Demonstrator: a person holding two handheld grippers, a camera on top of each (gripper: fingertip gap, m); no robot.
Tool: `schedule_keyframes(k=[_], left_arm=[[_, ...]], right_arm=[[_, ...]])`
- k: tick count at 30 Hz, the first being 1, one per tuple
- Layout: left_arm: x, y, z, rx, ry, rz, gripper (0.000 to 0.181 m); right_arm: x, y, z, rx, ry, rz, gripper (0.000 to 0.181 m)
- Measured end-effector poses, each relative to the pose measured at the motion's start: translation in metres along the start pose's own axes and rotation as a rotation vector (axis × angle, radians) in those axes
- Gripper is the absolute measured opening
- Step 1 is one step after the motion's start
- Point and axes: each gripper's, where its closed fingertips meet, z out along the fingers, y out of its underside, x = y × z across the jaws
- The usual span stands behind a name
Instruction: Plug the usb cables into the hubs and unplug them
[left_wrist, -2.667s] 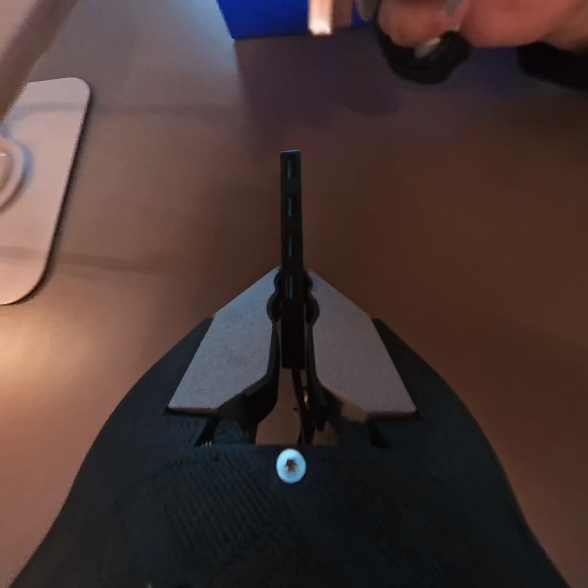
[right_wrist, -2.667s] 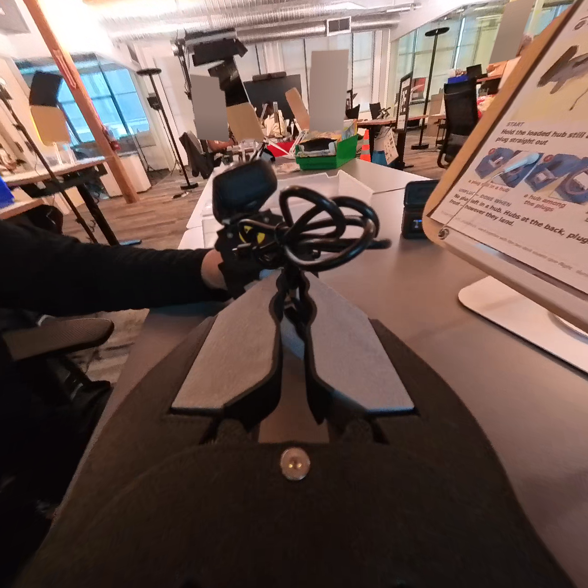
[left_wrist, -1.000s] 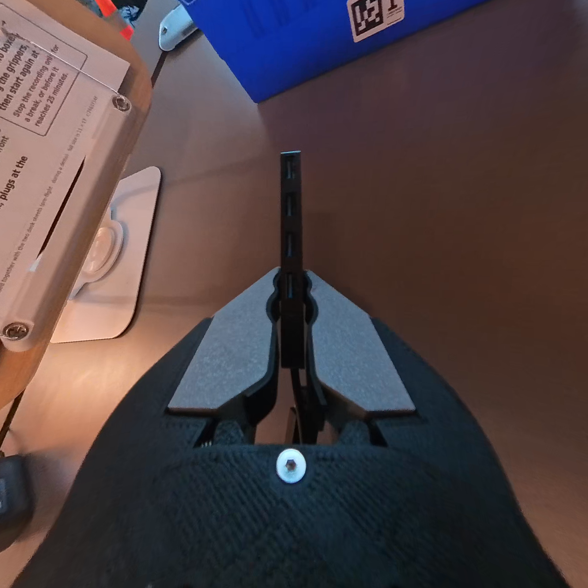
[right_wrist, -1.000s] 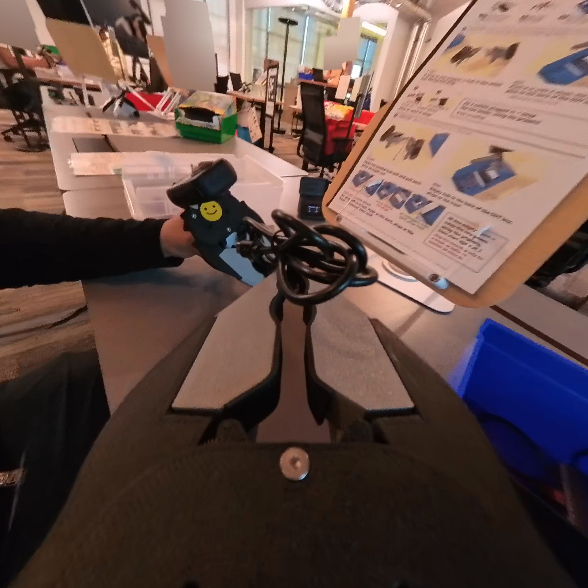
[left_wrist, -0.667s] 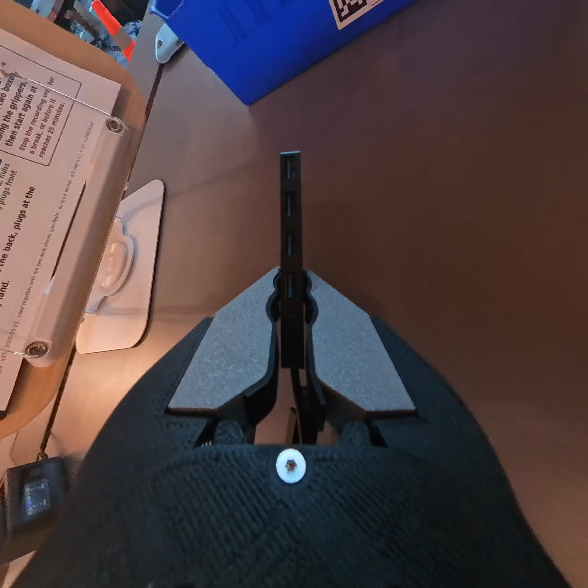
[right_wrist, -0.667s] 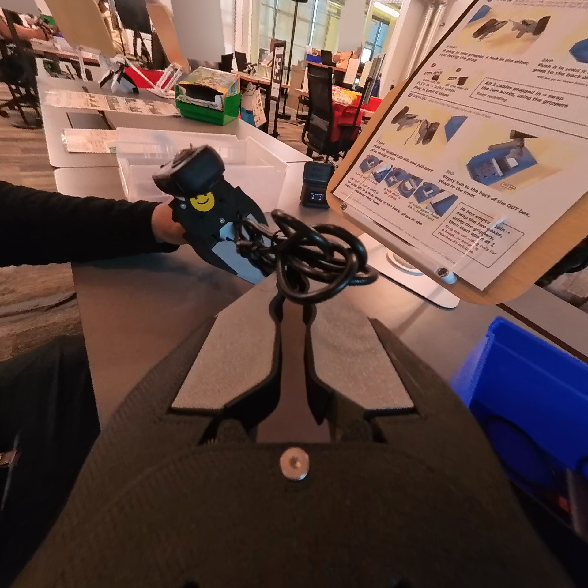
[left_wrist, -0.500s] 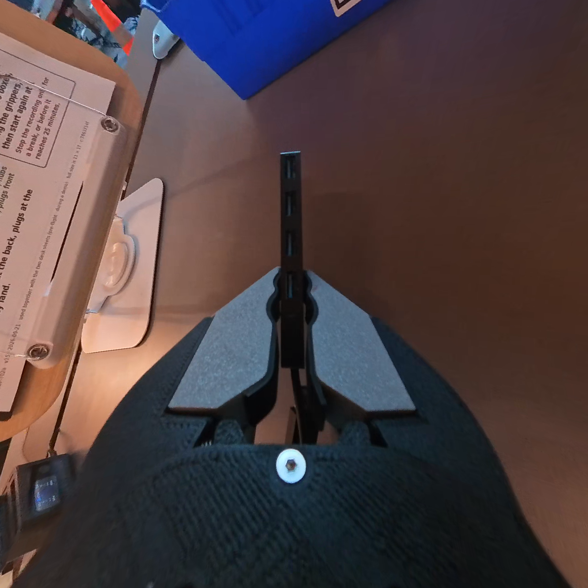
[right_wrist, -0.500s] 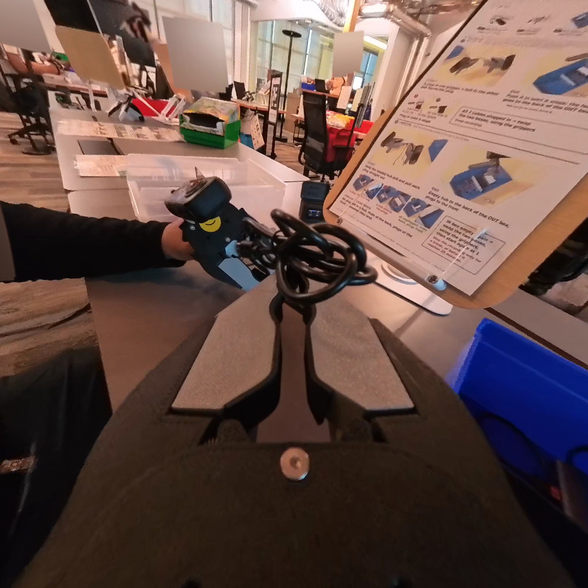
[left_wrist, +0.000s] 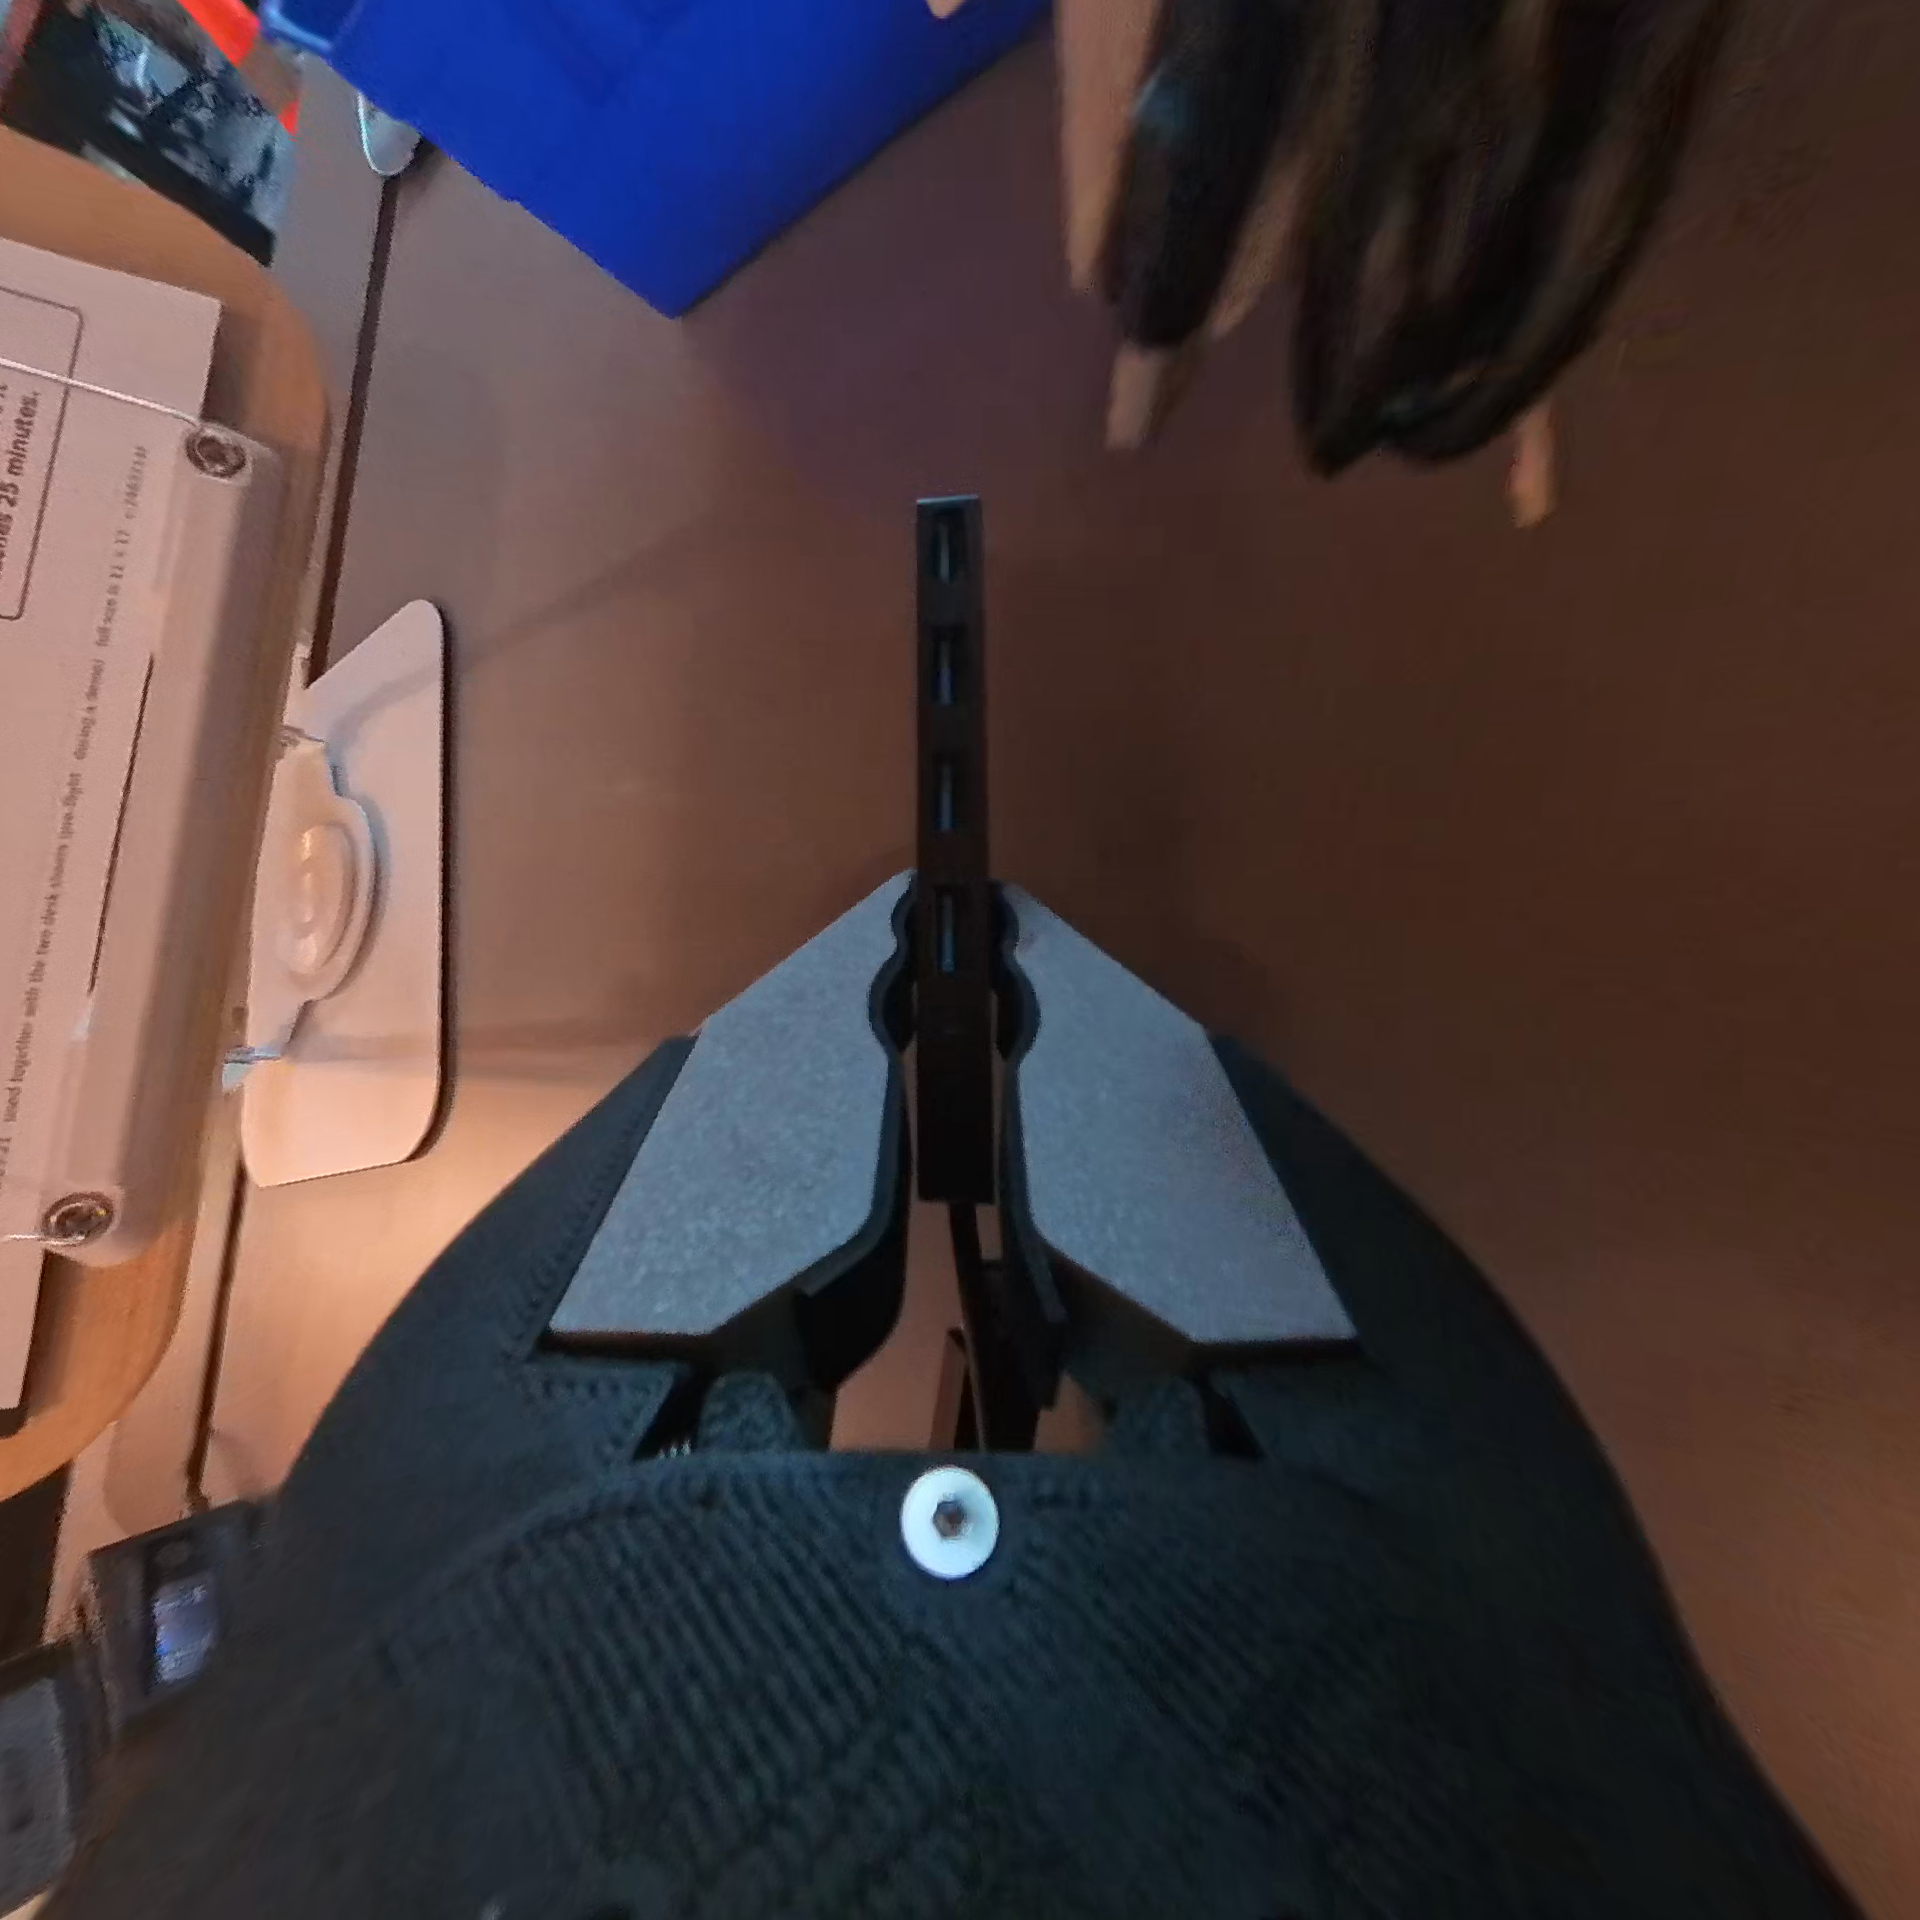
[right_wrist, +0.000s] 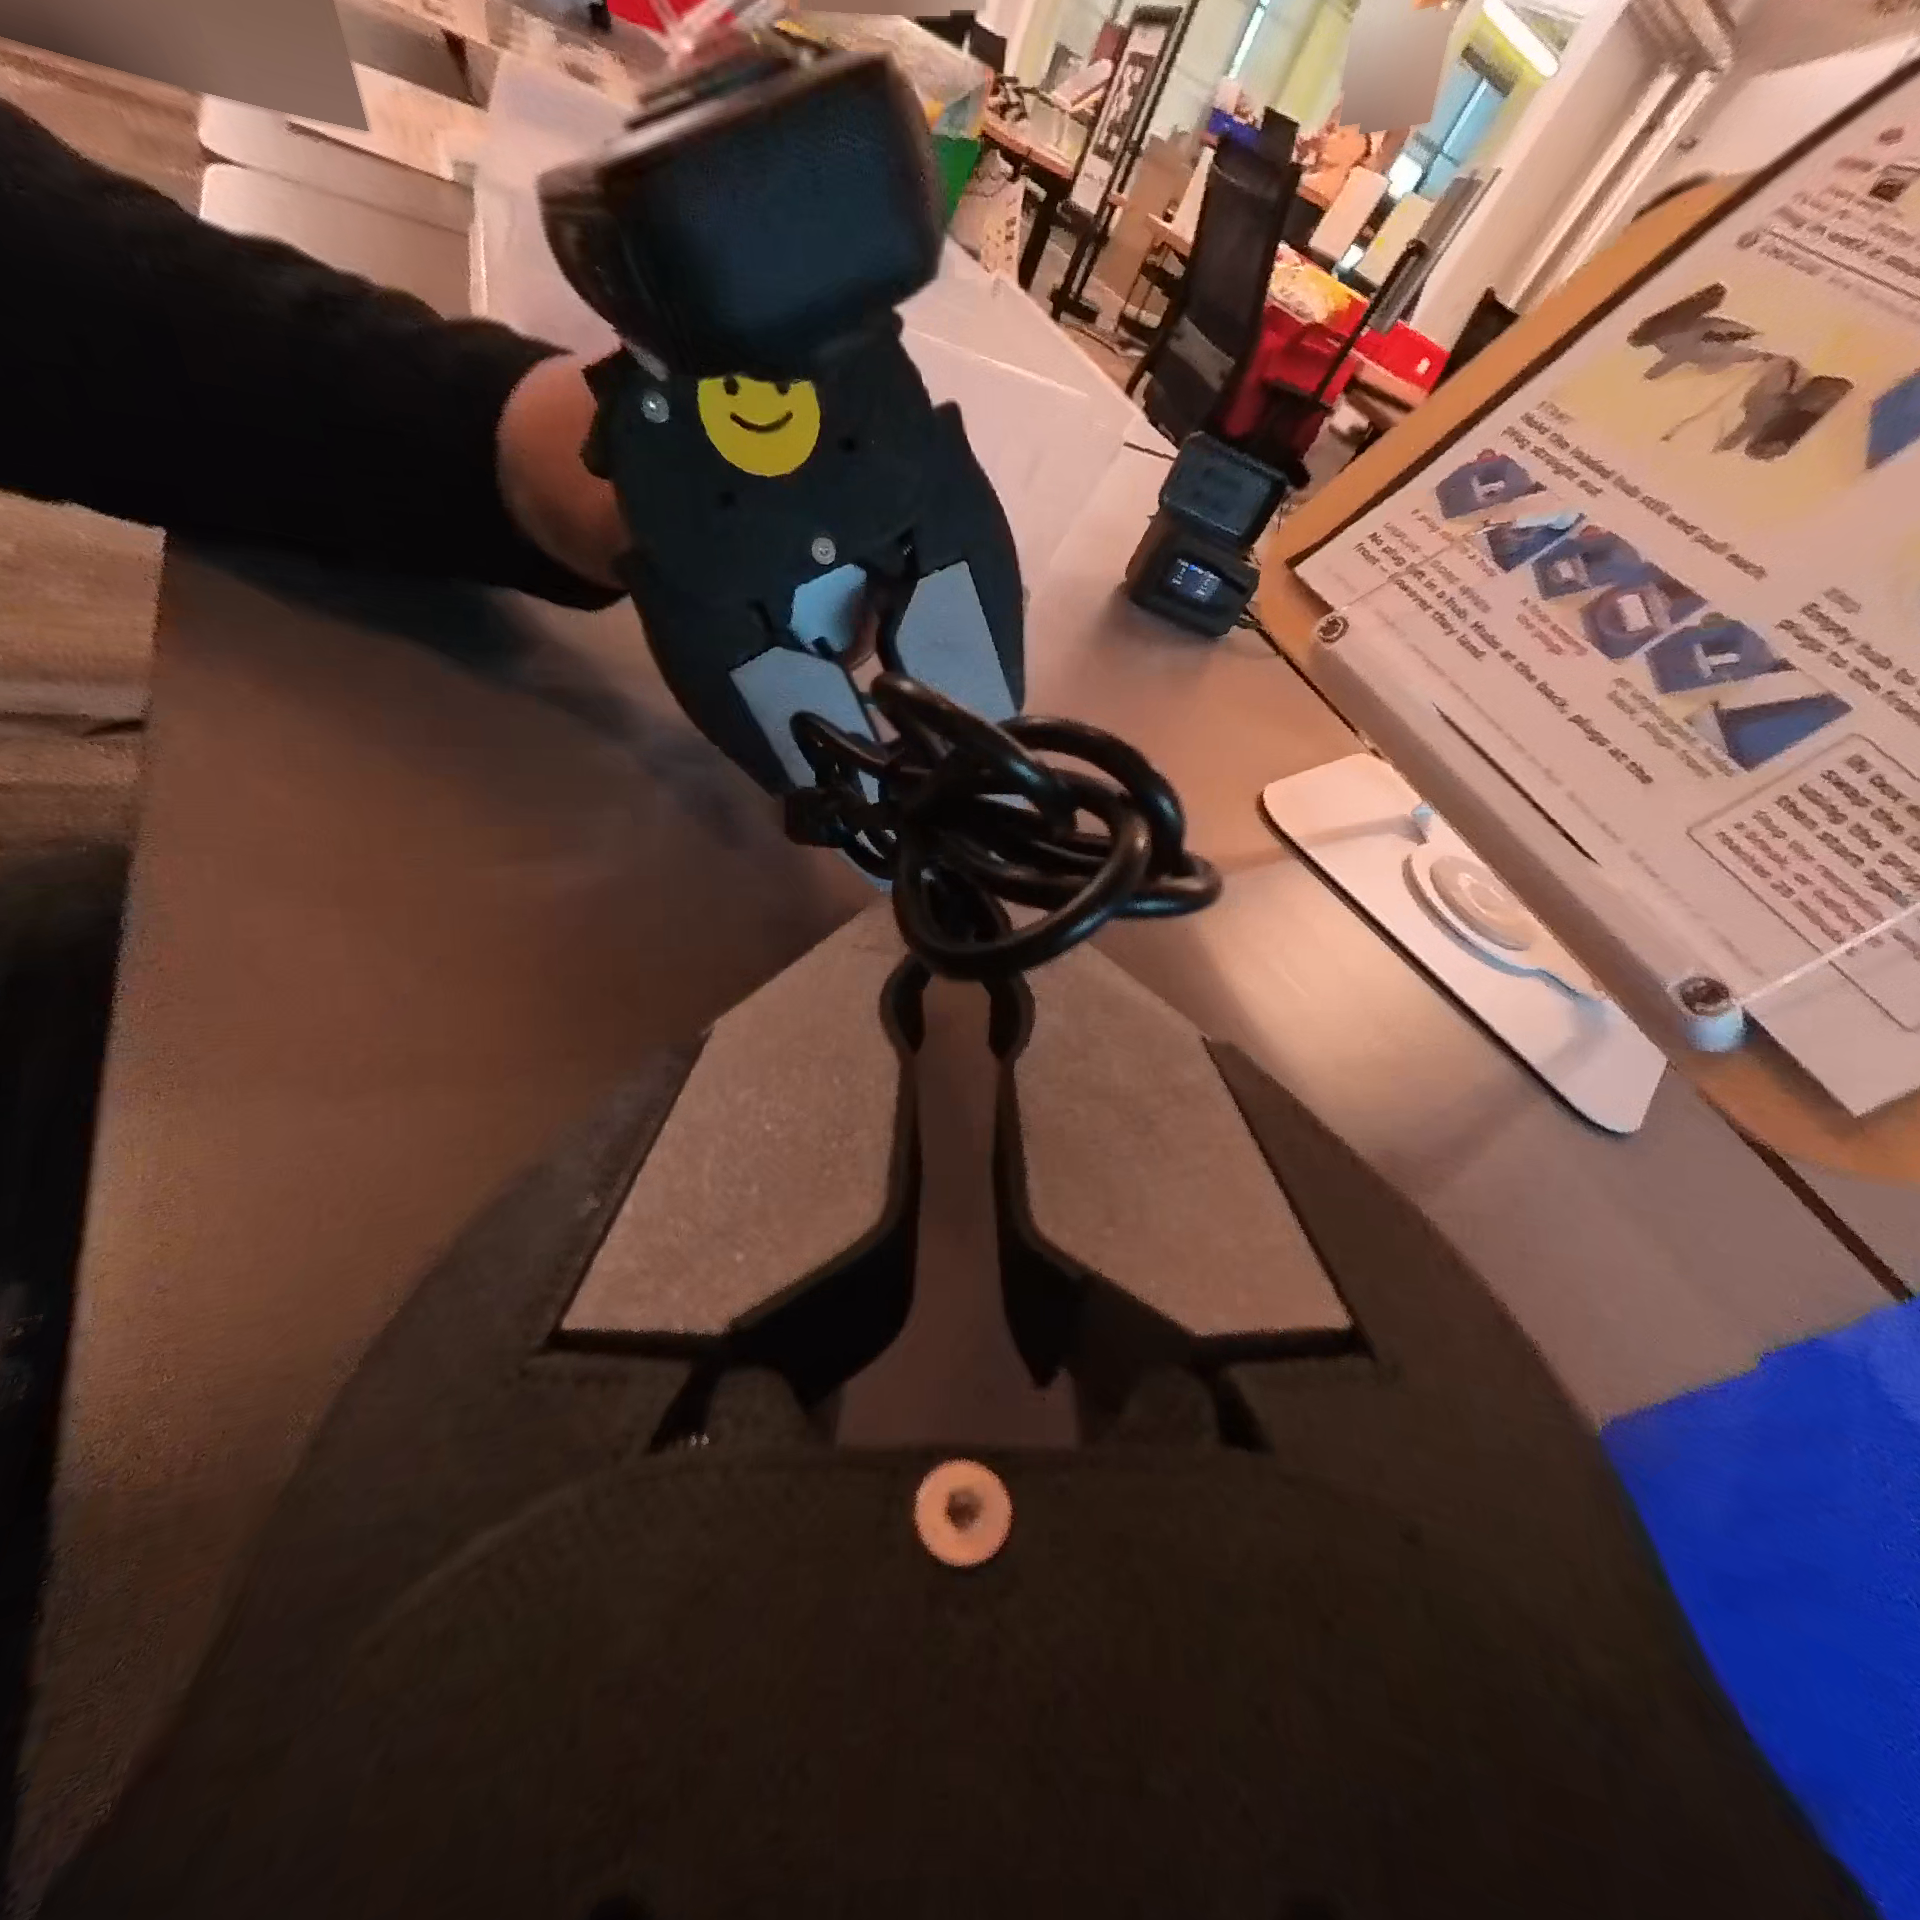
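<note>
My left gripper (left_wrist: 951, 914) is shut on a black USB hub (left_wrist: 951, 717). The hub sticks straight out past the fingertips, edge-on, with several ports showing. My right gripper (right_wrist: 956, 987) is shut on a coiled black USB cable (right_wrist: 1023, 842), pinched at the fingertips. In the right wrist view the left gripper (right_wrist: 831, 623), with a yellow smiley sticker, hangs just beyond the coil, its hub mostly hidden behind the cable. In the left wrist view the right gripper and cable show as a dark blur (left_wrist: 1403, 208) at the top right.
Both grippers are over a brown table (left_wrist: 1455, 935). A blue bin (left_wrist: 665, 125) (right_wrist: 1787, 1507) stands nearby. An instruction board (right_wrist: 1662, 623) on a white stand base (right_wrist: 1455, 914) is beside it. A small black device (right_wrist: 1205, 540) sits by the board. Some 9 cm of space lies between my two pairs of fingers.
The two grippers have come much closer together. The left gripper now looms large in the right wrist view, and the right gripper with its cable has entered the left wrist view at top right.
</note>
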Motion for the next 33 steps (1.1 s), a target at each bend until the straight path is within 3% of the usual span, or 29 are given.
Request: schedule_keyframes(k=[5,11,33], left_arm=[[0.0,0.0,0.003,-0.021,-0.034,0.059,0.008],[-0.012,0.004,0.003,0.002,-0.085,0.043,0.009],[-0.008,-0.009,-0.002,0.004,-0.151,0.134,0.008]], right_arm=[[-0.007,0.003,0.006,0.033,-0.11,0.082,0.004],[0.001,0.014,-0.001,-0.009,-0.036,0.04,0.004],[0.011,0.019,-0.001,-0.039,0.08,0.017,0.004]])
